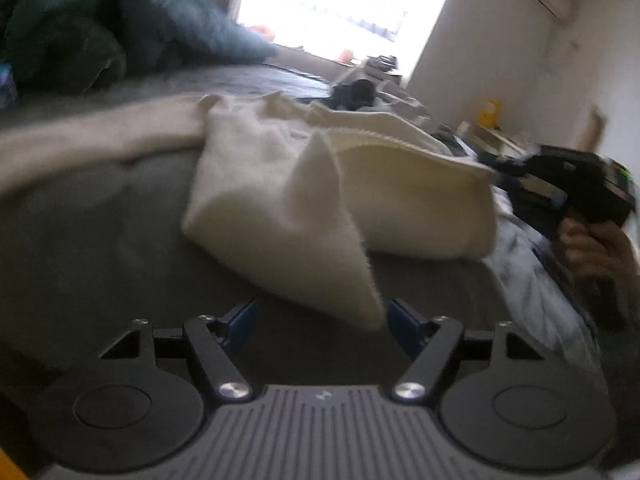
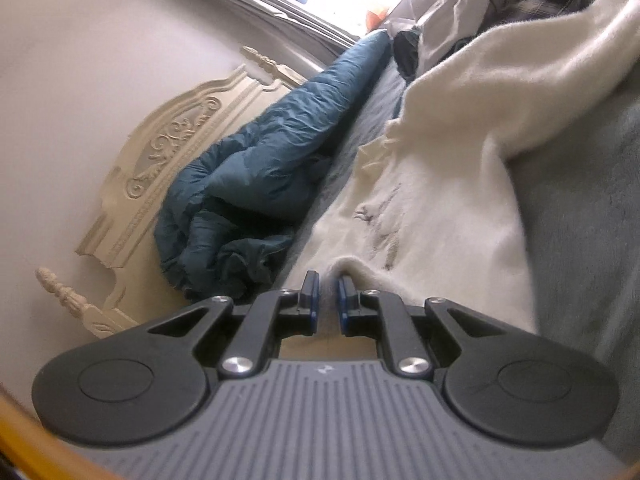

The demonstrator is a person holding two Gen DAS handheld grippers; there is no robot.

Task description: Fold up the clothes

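Observation:
A cream knitted garment lies partly folded on the grey bed cover, one pointed corner reaching toward the camera. My left gripper is open, its blue pads wide apart. The garment's corner ends just beside the right pad, with nothing pinched. At the right of the left wrist view a hand holds my right gripper at the garment's far corner. In the right wrist view that right gripper is shut on a raised fold of the cream garment, which stretches away from the pads.
A dark teal duvet is bunched against the carved cream headboard. More clothes are piled at the far end of the bed. A pale patterned cloth lies at the bed's right side. A bright window is behind.

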